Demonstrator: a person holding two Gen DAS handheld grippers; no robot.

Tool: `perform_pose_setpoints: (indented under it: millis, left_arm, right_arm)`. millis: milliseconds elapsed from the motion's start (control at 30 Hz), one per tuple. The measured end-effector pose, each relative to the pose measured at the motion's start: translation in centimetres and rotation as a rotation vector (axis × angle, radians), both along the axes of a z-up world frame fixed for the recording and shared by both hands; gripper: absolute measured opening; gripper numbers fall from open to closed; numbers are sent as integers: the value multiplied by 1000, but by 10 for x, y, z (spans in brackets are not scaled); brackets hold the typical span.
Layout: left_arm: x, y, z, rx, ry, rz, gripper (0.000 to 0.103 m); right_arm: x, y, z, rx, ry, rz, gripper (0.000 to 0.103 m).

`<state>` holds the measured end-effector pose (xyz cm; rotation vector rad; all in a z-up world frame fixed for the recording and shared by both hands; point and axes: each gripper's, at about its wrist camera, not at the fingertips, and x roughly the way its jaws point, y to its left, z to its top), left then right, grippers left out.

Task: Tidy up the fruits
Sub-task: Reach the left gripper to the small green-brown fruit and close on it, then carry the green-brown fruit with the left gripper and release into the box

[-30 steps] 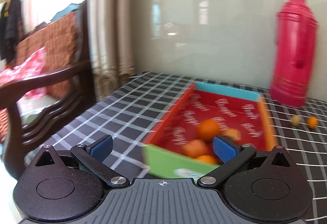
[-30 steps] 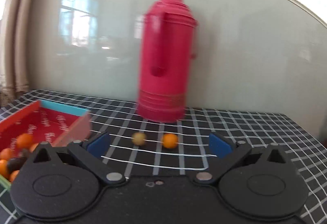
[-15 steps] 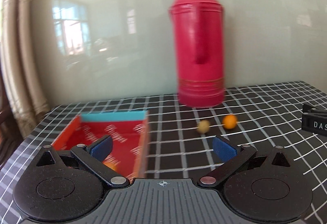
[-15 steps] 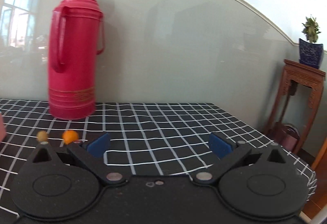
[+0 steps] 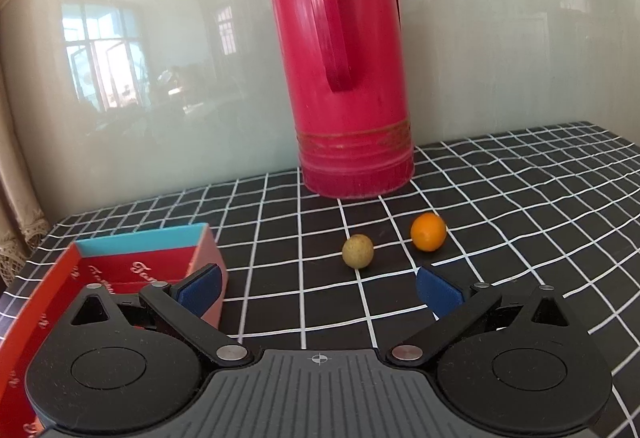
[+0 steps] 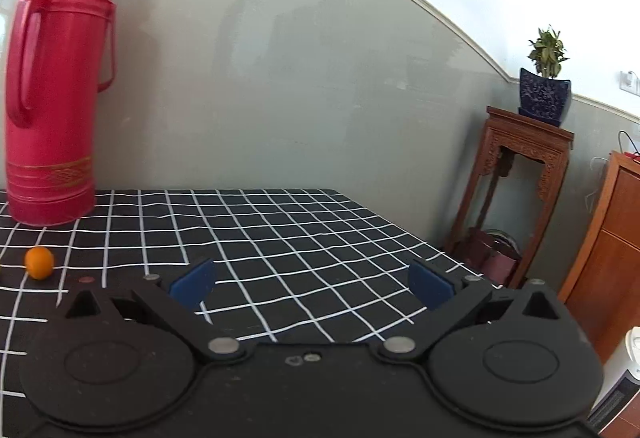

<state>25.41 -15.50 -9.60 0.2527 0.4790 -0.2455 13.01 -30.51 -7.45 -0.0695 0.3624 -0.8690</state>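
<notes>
Now the two loose fruits sit much closer to the left gripper (image 5: 318, 288) than half a second ago: the small yellow-green fruit (image 5: 358, 251) lies just ahead of the gap between its jaws, slightly toward the right-hand pad, and the small orange fruit (image 5: 428, 231) lies beside it, a little farther out and ahead of the right-hand blue pad (image 5: 438, 294). The two fruits are near each other but apart. Both are close to round, so no long axis or pointing direction can be read from either one. Both rest on the black cloth with the white grid (image 5: 520, 198).

The left gripper's jaws stand wide apart with nothing between them, as they did in the earlier frames. The red box (image 5: 52, 302) has slid to the left of the jaws; its near corner lies behind the left-hand blue pad (image 5: 200, 288), and the fruits seen inside it a second ago are no longer in view. The red thermos (image 5: 344, 70) stands upright beyond the fruits, far larger in the left view than before, handle facing the camera.

The right gripper (image 6: 312, 288) also has its jaws spread wide and empty, over bare cloth. In its view the orange fruit (image 6: 39, 262) lies well off to the left of the left-hand pad; the yellow-green fruit that showed there half a second ago has dropped out of frame. The thermos (image 6: 52, 90) stands at far left, and a wooden stand (image 6: 516, 198) with a potted plant (image 6: 546, 78) is off to the right beyond the table.
</notes>
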Motion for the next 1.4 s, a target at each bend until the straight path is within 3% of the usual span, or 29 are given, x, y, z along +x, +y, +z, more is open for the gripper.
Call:
perform_pose_setpoints:
  millis: [233,333,500,600,667,833,967,1133,1400]
  left_arm:
    - [19,-13,-8,7,-5,-9,102]
    - [29,-20,-13,11,11,-19,89]
    - [44,-28,-23,1,43,-17,87]
    - [50,-31,-29,3,51,-20,81]
    - [57,-31,-32,-14,82,-21,65]
    - [69,-28,-36,-58,134,2,48]
    - [66,-30,-36,-54,135,-13,26]
    - [62,-30,-36,-55,127,-11,25]
    - [33,-24,-24,-48,27,-31,25]
  right_arm:
    - [4,-1,-2,26,12,40,97]
    - [6,0,-1,36,12,61,97]
    - [7,-1,2,43,8,84,97]
    - [5,-3,4,50,2,93,97]
    - [4,-5,4,59,2,96,97]
    - [3,-8,3,61,7,96,97]
    - [2,-9,4,63,3,93,97]
    - [3,-4,3,56,11,99,97]
    - [2,-6,6,61,4,105,97]
